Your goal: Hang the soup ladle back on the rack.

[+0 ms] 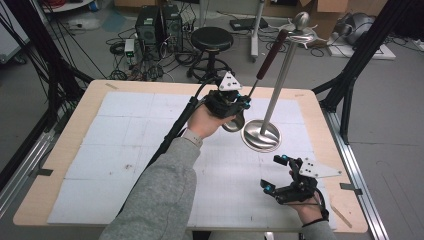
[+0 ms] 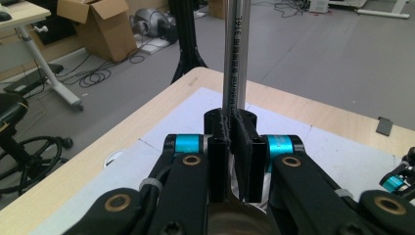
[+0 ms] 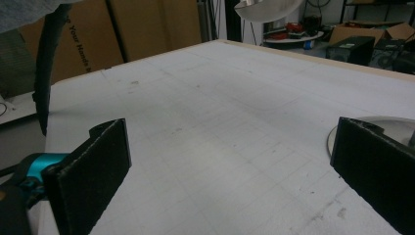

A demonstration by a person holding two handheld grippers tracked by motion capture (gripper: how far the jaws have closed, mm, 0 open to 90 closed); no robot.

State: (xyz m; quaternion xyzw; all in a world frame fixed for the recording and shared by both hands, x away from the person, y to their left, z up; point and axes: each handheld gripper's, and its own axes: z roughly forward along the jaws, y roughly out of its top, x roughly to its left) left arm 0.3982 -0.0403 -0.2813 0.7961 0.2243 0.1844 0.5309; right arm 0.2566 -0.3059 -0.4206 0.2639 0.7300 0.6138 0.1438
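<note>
Two grippers are working over the white mat (image 1: 125, 150), well apart from each other. The left gripper (image 1: 239, 111) is reaching to the far middle of the table (image 1: 65, 140), its jaws pressed together on a ladle (image 1: 260, 75) just above the bowl. It is holding the ladle tilted, bowl (image 1: 234, 122) down near the mat and dark red handle rising far and right toward the top of the stand (image 1: 280, 75). My guess is that the person is lining it up to hang on the hook ring up there, or taking it off; I can't tell which.

The stand is sitting just right of the ladle, its round steel base (image 1: 260, 136) flat on the mat and its pole leaning slightly right, ending in a ball. The right gripper (image 1: 275, 175) is waiting at the near right, jaws wide apart and holding nothing, probably kept low and clear so the left has room.

The left gripper view is showing the clamp closely: both pads squeezing the steel shaft (image 2: 237, 49), with tiny lettering on it and the bowl's rim (image 2: 240, 215) just below. The right gripper view is looking low across the mat, catching the base's edge (image 3: 381, 125) by its right jaw and the bowl's underside (image 3: 266, 9) up top.
</note>
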